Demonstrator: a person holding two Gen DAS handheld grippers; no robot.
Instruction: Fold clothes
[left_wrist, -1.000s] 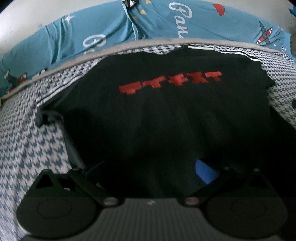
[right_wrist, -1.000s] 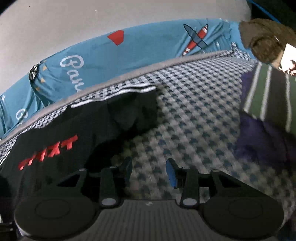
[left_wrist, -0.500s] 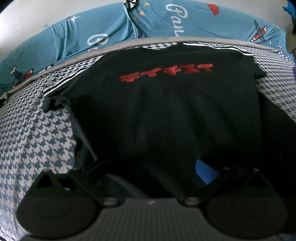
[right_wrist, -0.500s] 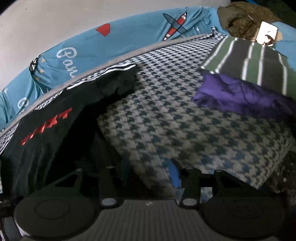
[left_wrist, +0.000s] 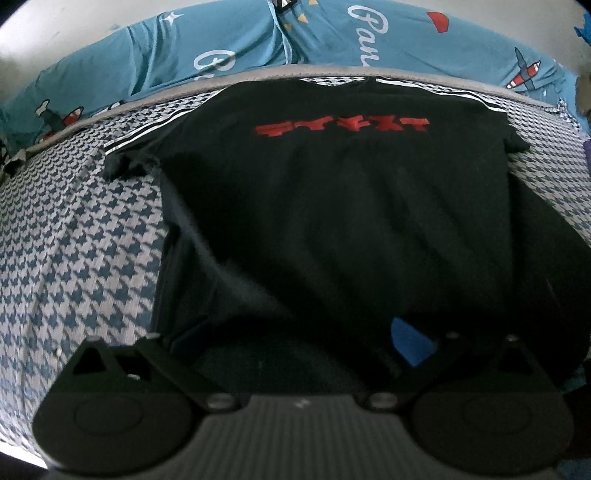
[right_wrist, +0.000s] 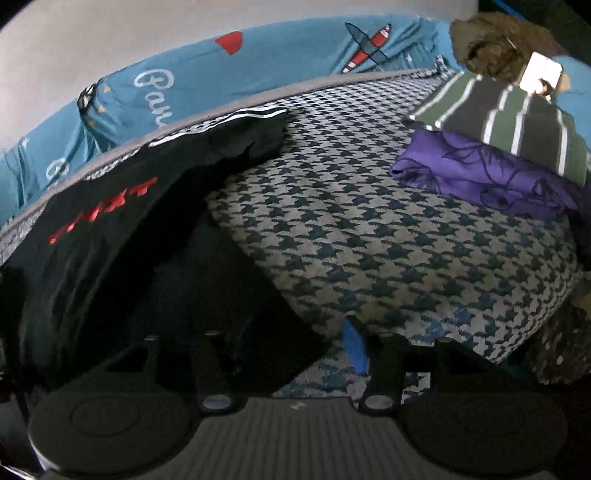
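Two tools low at the near edge of a bed covered in blue-and-white houndstooth weave (left_wrist: 74, 240). Spread flat on it, front up: a black cotton T-shirt with blocky red lettering (left_wrist: 332, 206), collar far, hem near, white stripes along the shoulders, short sleeves splayed left and right.

Left tool (left_wrist: 295, 332) at the middle of the hem, jaws spread wide, black cloth bunched between them, nothing pinched; only the blue right pad (left_wrist: 410, 343) in sight.

Right tool (right_wrist: 299, 336) at the shirt's right near corner, jaws parted, left finger buried under dark fabric, blue right pad over bare weave.

Open cover right of the shirt. Far right, a folded purple printed garment (right_wrist: 480, 177) under a folded green-and-grey striped garment (right_wrist: 498, 110). Beyond the far edge, rumpled teal sheeting printed with aeroplanes (left_wrist: 240, 48).
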